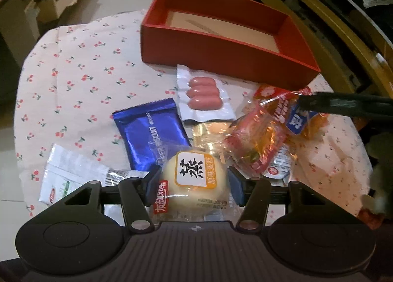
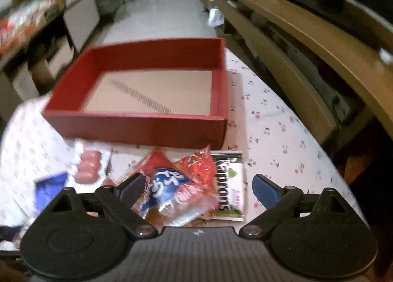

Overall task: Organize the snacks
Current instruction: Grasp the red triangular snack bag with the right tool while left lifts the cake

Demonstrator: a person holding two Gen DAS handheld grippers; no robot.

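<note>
An empty red box (image 1: 221, 53) stands at the back of the cherry-print cloth; it also shows in the right wrist view (image 2: 137, 129). My left gripper (image 1: 194, 185) is shut on a round pale steamed cake (image 1: 196, 183) in clear wrap, low over the pile. Beyond it lie a blue biscuit pack (image 1: 152, 132), a sausage pack (image 1: 203, 95) and orange-red wrapped snacks (image 1: 260, 142). My right gripper (image 2: 196, 188) is open above a red-and-blue snack bag (image 2: 176, 188), with a green-and-white Kaprons pack (image 2: 228, 183) between its fingers. It enters the left wrist view at the right (image 1: 304, 105).
A white sachet (image 1: 71, 171) lies at the left near the cloth's edge. A wooden shelf unit (image 2: 307, 44) runs along the right side. Boxes and cupboards stand on the floor at the far left. Bare cloth (image 1: 73, 73) lies left of the box.
</note>
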